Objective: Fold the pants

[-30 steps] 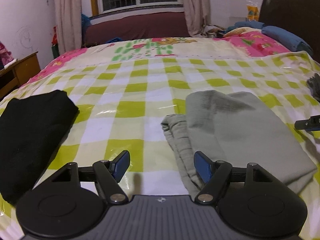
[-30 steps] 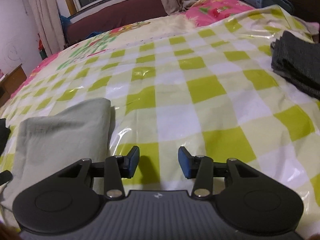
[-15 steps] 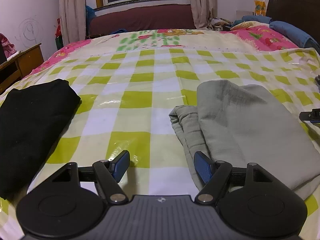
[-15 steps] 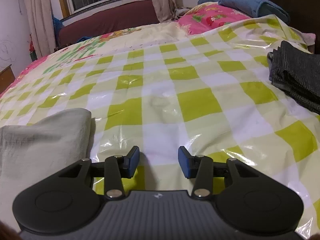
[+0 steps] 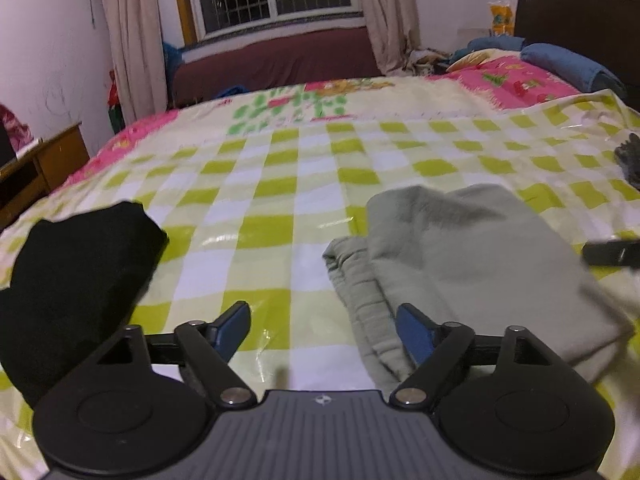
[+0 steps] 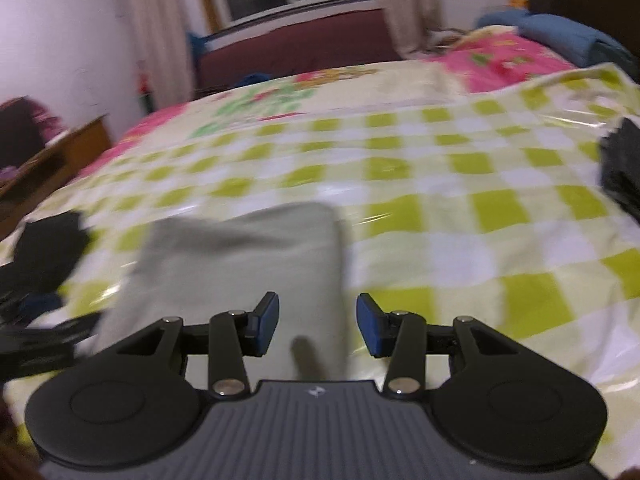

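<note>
The folded grey-green pants [image 5: 472,264] lie on the green-and-white checked plastic sheet [image 5: 272,232] over the bed. They also show in the right wrist view [image 6: 248,256], blurred. My left gripper [image 5: 322,322] is open and empty, low over the sheet, its right finger just above the pants' near left edge. My right gripper [image 6: 318,320] is open and empty, above the pants' near right edge. A tip of the right gripper [image 5: 612,254] shows at the right edge of the left wrist view.
Folded black pants [image 5: 68,280] lie at the left. A dark grey folded garment [image 6: 624,172] lies at the right. Blue bedding [image 5: 568,66] and a dark headboard [image 5: 580,12] are at the far right, a wooden desk [image 5: 36,172] at the left.
My right gripper has swung left, so the grey-green pants now sit in front of its fingers. My left gripper has stayed near the pants' left edge, still open.
</note>
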`<state>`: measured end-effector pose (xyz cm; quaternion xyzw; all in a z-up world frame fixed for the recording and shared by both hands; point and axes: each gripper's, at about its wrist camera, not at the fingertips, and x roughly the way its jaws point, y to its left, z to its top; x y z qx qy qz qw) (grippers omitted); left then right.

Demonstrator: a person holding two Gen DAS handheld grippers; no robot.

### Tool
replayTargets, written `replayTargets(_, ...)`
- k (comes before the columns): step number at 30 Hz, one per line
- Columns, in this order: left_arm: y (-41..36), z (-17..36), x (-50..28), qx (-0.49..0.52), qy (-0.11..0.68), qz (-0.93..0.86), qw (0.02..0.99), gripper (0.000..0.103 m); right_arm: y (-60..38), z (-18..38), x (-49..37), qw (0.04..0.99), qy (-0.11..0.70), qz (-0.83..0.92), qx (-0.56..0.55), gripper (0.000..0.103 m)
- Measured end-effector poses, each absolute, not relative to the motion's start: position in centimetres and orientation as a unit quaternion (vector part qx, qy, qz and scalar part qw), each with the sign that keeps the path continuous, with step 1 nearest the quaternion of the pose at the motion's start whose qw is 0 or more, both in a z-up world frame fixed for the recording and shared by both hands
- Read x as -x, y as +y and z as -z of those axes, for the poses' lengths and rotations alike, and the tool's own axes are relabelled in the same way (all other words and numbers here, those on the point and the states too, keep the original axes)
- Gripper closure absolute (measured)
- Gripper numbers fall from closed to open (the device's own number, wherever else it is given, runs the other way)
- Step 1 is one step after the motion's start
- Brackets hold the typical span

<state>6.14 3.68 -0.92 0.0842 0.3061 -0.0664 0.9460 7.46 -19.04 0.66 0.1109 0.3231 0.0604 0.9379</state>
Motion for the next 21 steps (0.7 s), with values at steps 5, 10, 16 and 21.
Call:
replayTargets(5, 3.3, -0.6, -4.2, -0.049, 0.308, 0.103, 0.944, 0.000, -16.9, -1.0, -4.9, 0.933, 0.327, -0.083, -0.127, 0.059)
replayTargets(10, 1.8, -1.1, -2.5, -0.073, 0.314, 0.108, 0.940, 0.000, -16.1, -2.2, -2.7, 0.938, 0.310, -0.089, -0.126, 0.058)
replayTargets(16, 1.0, -1.8, -0.6, -0.084, 0.308, 0.119, 0.940, 0.000, -16.3, -2.8, -0.8, 0.941, 0.303, -0.080, -0.124, 0.058)
replayTargets(21, 0.5, -1.9, 0.2, -0.089, 0.307, 0.131, 0.938, 0.000, -16.0, -2.7, 0.4, 0.942, 0.304, -0.079, -0.121, 0.058)
